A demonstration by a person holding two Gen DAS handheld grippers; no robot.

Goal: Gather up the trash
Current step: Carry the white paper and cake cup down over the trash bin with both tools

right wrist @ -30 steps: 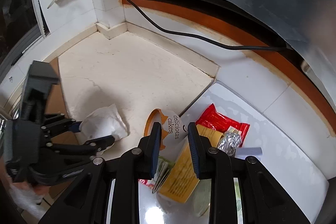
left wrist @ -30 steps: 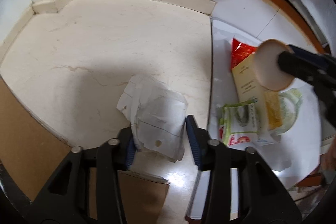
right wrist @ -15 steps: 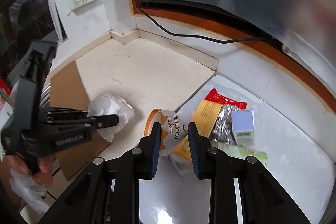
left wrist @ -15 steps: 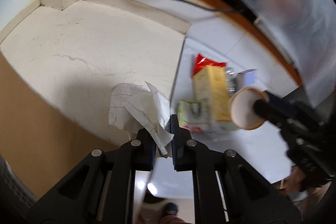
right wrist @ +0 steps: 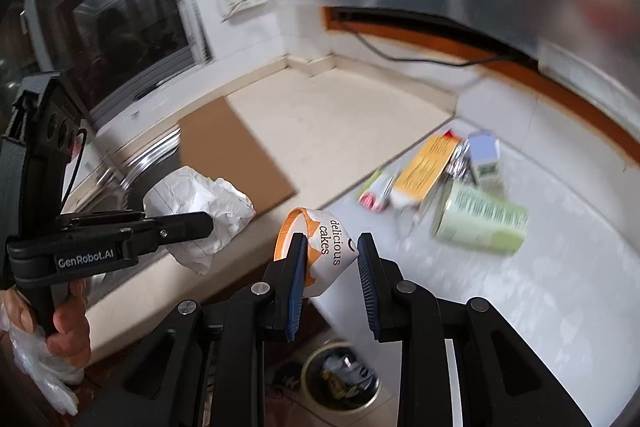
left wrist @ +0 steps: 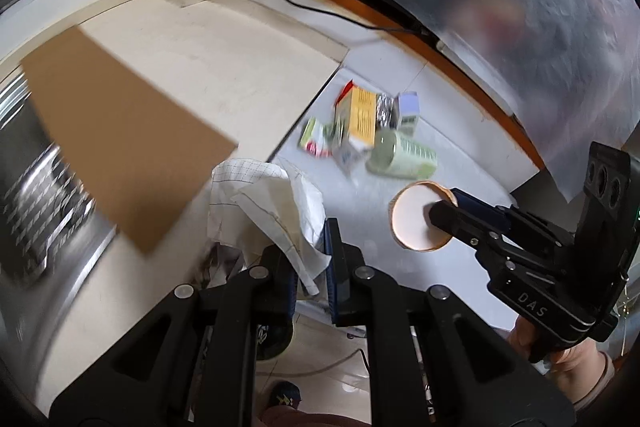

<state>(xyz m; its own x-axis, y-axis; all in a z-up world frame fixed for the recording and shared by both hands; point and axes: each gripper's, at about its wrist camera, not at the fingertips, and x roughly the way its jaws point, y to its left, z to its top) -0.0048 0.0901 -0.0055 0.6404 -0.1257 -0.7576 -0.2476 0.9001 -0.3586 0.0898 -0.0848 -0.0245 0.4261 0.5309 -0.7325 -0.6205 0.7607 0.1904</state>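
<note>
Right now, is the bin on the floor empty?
No, the bin below the right hand-held gripper already holds crumpled wrappers.

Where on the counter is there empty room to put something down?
The cream counter is bare between the back corner and the cardboard sheet. The white board is free on its near side, this side of the green can. It's crowded around the yellow box.

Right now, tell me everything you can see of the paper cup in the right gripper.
The paper cup is a small white cake cup with an orange rim and "delicious cakes" printed in black. It lies tilted, mouth toward the upper left, and looks empty inside. The right gripper clamps its sides, holding it in the air over the counter's front edge.
</note>
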